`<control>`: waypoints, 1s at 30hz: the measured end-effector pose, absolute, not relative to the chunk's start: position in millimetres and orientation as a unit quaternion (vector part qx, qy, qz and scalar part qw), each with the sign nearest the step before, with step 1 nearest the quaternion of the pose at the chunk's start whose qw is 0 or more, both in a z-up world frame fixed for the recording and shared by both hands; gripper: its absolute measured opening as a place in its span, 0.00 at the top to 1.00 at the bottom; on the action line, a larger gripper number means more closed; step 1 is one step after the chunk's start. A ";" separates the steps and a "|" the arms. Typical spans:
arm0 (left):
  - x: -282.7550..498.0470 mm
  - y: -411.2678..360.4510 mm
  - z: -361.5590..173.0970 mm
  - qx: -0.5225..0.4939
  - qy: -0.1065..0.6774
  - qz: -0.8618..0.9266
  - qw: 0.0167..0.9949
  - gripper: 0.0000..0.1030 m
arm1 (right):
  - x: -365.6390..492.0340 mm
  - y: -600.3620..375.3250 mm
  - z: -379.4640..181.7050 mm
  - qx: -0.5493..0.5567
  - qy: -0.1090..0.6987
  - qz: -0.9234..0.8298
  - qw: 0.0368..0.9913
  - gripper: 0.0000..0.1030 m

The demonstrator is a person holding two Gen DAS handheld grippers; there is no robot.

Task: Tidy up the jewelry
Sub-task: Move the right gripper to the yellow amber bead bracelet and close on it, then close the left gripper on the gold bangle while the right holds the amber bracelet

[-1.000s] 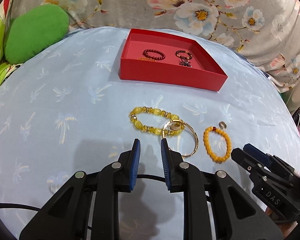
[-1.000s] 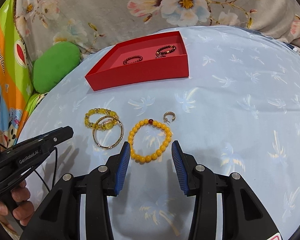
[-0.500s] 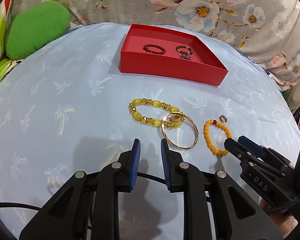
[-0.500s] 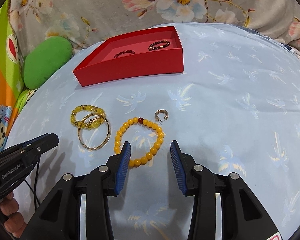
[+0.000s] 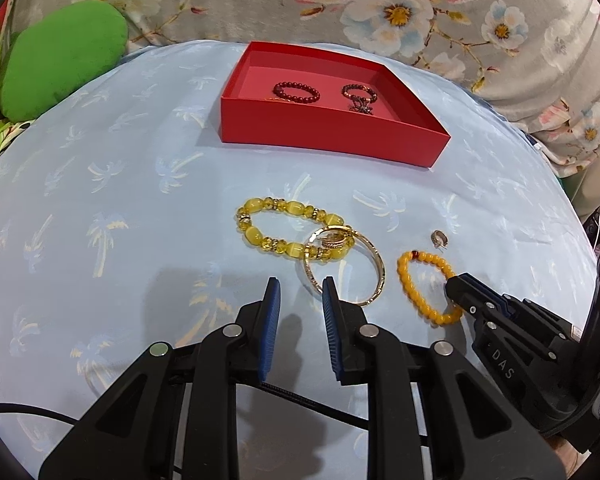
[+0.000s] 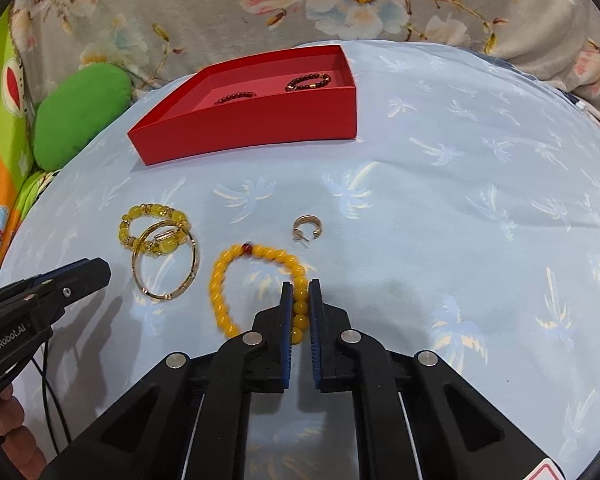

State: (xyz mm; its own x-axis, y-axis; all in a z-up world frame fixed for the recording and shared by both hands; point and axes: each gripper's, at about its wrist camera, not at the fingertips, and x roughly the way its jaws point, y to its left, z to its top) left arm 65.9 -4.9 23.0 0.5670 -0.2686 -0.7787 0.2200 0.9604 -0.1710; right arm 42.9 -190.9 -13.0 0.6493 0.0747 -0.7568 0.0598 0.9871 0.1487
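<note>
Right hand-held gripper (image 6: 299,295) has closed onto the orange bead bracelet (image 6: 236,280) since a second ago.

Its jaws, wide before, now pinch the bracelet's beads near the red box (image 6: 260,120), on the blue palm-print sheet (image 6: 460,220). The left hand-held gripper (image 5: 298,294) stays partly open, holding nothing. The box holds two dark bead bracelets (image 5: 296,91); the yellow bracelet (image 5: 288,232), gold bangle (image 5: 350,268) and hoop earring (image 6: 307,229) lie before it.

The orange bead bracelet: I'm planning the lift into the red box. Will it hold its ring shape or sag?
The orange bead bracelet likely sags: its loop already lies bent out of round on the cloth. The right gripper pinches only one side, so the rest probably dangles. Smooth round beads might slip between the pads.
</note>
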 end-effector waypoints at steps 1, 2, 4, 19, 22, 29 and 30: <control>66.7 -6.4 22.4 -0.027 0.445 -0.139 0.884 0.78 | 42.5 -192.2 -13.2 0.084 0.418 0.005 0.904 0.93; 67.6 -8.2 22.2 -0.026 0.446 -0.140 0.884 0.76 | 42.6 -191.8 -13.2 0.083 0.418 0.005 0.904 0.93; 69.7 -11.8 20.9 -0.026 0.448 -0.140 0.882 0.75 | 42.9 -190.6 -13.1 0.081 0.418 0.004 0.905 0.93; 86.5 -30.8 5.4 -0.003 0.456 -0.132 0.880 0.75 | 43.0 -192.0 -13.3 0.089 0.418 0.009 0.904 0.93; 86.3 -31.5 4.3 0.003 0.453 -0.130 0.882 0.85 | 43.0 -191.9 -13.2 0.090 0.418 0.009 0.904 0.93; 86.4 -29.8 4.1 0.008 0.453 -0.128 0.882 0.97 | 42.2 -192.6 -13.0 0.092 0.417 0.009 0.904 0.93; 85.6 -29.2 4.7 0.007 0.453 -0.129 0.882 0.97 | 41.8 -192.4 -12.9 0.093 0.417 0.009 0.904 0.93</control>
